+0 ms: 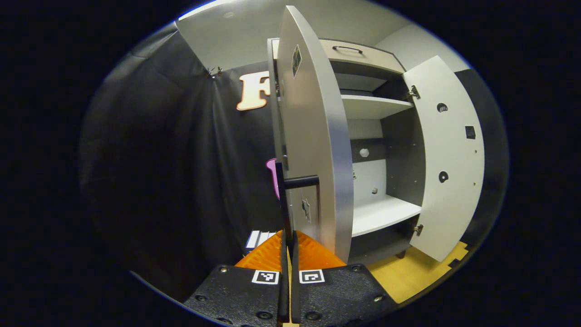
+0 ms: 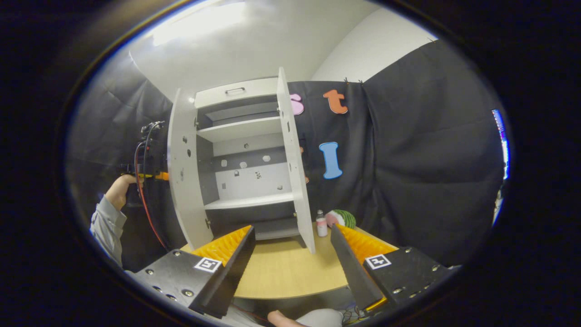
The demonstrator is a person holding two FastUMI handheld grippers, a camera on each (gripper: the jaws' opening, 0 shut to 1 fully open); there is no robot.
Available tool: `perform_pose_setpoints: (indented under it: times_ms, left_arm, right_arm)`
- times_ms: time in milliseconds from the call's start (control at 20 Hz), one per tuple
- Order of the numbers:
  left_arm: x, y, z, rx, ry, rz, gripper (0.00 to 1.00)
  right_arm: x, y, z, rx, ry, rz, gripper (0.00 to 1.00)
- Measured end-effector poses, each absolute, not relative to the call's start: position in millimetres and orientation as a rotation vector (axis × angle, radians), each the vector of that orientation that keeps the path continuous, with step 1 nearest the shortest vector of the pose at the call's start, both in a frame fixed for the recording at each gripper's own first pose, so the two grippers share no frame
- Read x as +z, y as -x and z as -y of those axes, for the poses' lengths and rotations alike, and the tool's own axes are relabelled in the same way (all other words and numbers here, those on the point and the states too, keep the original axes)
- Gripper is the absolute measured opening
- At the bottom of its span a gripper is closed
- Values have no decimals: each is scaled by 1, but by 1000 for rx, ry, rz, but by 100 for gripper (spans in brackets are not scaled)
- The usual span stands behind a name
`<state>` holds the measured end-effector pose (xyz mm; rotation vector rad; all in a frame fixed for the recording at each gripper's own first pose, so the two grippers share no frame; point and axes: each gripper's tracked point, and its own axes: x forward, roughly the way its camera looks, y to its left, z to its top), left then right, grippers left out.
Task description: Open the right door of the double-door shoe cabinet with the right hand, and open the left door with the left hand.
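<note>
Black handle (image 1: 299,182) clamped in the left gripper (image 1: 288,245): draw steadily outward along the left door (image 1: 313,136) arc; right gripper (image 2: 292,245) wide, empty

Your left gripper view sits right against the edge of the left door (image 1: 313,150), looking along it into the shoe cabinet (image 1: 381,136). Your right gripper view stands farther back over the bench (image 2: 286,268), facing the cabinet front. Both views share the open shelves (image 2: 243,129).
</note>
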<state>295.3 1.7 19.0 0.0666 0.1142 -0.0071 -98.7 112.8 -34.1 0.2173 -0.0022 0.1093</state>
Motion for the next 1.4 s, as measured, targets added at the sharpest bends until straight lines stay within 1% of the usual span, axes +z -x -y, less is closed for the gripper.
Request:
perform_pose_setpoints:
  times_ms: [50, 100, 200, 250, 350, 450, 500, 550, 600, 650, 800, 850, 1000, 1050, 1100, 1150, 1200, 1250, 1300, 1350, 1400]
  left_arm:
    - [23, -292, -2, -36, -26, -87, 0]
    - [18, -293, -8, -45, 5, -123, 0]
    - [18, -294, -14, -92, 110, -130, 1]
    - [13, -294, -15, -107, 130, -162, 1]
    - [17, -295, -17, -127, 100, -134, 1]
    - [18, -297, -17, -126, 67, -116, 1]
    - [18, -297, -17, -117, 76, -116, 3]
    - [17, -295, -16, -108, 85, -121, 1]
    - [17, -293, -17, -101, 84, -119, 3]
    - [17, -290, -17, -94, 85, -117, 1]
    - [17, -287, -18, -81, 94, -104, 1]
    - [16, -283, -18, -73, 109, -103, 1]
    - [15, -267, -20, -52, 78, -100, 5]
    - [20, -261, -22, -43, 60, -78, 4]
    - [24, -254, -24, -25, 59, -65, 11]
    - [23, -245, -26, -6, 70, -63, 25]
    - [19, -237, -30, 18, 78, -71, 39]
    - [17, -226, -30, 24, 79, -76, 54]
    - [14, -217, -29, 35, 77, -78, 68]
    - [12, -209, -28, 38, 61, -86, 76]
    - [11, -199, -28, 47, 47, -85, 76]
  right_arm:
    - [-34, 98, -113, 112, -216, 3, 99]
    - [-34, 97, -113, 114, -214, 3, 99]
    - [-36, 96, -114, 116, -210, 1, 99]
    - [-37, 96, -115, 118, -208, 0, 99]
    - [-37, 94, -117, 129, -203, 2, 99]
    - [-36, 90, -119, 139, -191, 11, 99]
    - [-33, 88, -120, 144, -185, 22, 99]
    - [-31, 86, -122, 151, -179, 35, 99]
    - [-27, 80, -123, 152, -176, 41, 99]
    - [-26, 70, -125, 153, -173, 41, 99]
    - [-28, 58, -128, 170, -174, 39, 99]
    - [-30, 56, -127, 173, -178, 35, 95]
    - [-33, 53, -128, 184, -190, 22, 95]
    - [-34, 53, -129, 185, -193, 21, 95]
    - [-34, 54, -129, 185, -193, 19, 95]
    - [-35, 54, -130, 183, -193, 15, 95]
    - [-35, 56, -130, 182, -191, 13, 99]
    - [-35, 56, -132, 182, -187, 14, 95]
    - [-34, 57, -133, 181, -180, 14, 95]
    - [-33, 56, -134, 178, -177, 17, 95]
    - [-31, 56, -135, 177, -175, 19, 99]
